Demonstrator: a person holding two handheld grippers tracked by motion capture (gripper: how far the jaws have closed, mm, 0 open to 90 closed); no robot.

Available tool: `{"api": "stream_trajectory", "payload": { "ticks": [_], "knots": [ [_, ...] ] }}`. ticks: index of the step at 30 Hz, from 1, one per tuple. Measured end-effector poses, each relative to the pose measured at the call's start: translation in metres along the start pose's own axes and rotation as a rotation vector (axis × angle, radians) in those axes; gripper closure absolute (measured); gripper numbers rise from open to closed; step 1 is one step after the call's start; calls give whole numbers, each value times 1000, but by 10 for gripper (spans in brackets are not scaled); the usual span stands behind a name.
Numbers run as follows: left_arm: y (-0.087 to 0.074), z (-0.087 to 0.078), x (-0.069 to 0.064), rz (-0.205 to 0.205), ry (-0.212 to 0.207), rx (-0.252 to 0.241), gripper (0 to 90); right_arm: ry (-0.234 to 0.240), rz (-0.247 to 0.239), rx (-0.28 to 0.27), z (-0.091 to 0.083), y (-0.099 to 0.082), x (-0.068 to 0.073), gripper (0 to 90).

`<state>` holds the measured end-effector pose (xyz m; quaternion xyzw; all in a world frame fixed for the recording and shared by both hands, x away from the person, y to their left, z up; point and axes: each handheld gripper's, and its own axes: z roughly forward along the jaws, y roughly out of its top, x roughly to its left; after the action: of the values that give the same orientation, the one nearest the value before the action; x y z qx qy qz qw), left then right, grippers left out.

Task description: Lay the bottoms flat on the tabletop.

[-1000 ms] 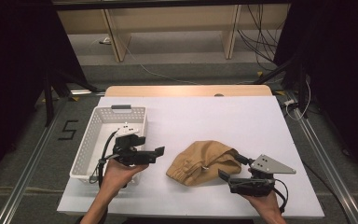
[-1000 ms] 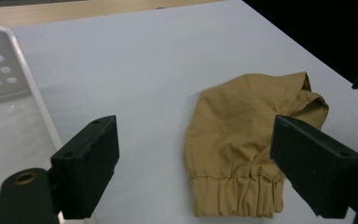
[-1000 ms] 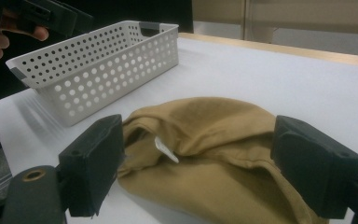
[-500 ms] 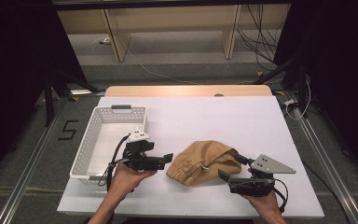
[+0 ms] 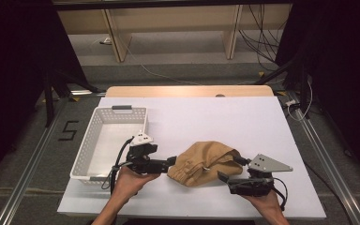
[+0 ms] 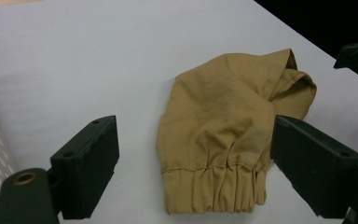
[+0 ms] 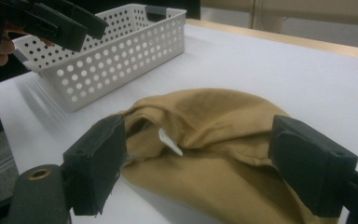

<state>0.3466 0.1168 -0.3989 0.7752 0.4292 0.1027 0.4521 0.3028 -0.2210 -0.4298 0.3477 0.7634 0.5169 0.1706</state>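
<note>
Two tools (image 5: 171,161) (image 5: 229,171), one tan garment (image 5: 206,161), one basket (image 5: 117,115)

Bright even overhead light on the white table (image 5: 215,122), dark surroundings, soft shadows, slightly blurred close-ups

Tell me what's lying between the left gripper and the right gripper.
The tan garment lies between the left gripper and the right gripper, bunched on the white table, in the high view.
</note>
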Motion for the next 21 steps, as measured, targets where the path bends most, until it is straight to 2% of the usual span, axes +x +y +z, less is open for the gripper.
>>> {"api": "stream_trajectory", "payload": {
  "ticks": [4,9,12,16,21],
  "knots": [
    [-3,3,-2,-1,-11,9,156,9,-31,29,5,5,2,222],
    [-4,5,-5,6,-13,16,156,10,-105,78,11,14,7,237],
    [-4,6,-5,4,-12,15,156,37,-121,103,19,21,10,256],
    [-3,3,-5,2,-11,8,156,59,-168,164,35,31,16,286],
    [-3,2,-3,-2,-6,-1,156,86,-189,223,56,38,19,336]
  ]
}}
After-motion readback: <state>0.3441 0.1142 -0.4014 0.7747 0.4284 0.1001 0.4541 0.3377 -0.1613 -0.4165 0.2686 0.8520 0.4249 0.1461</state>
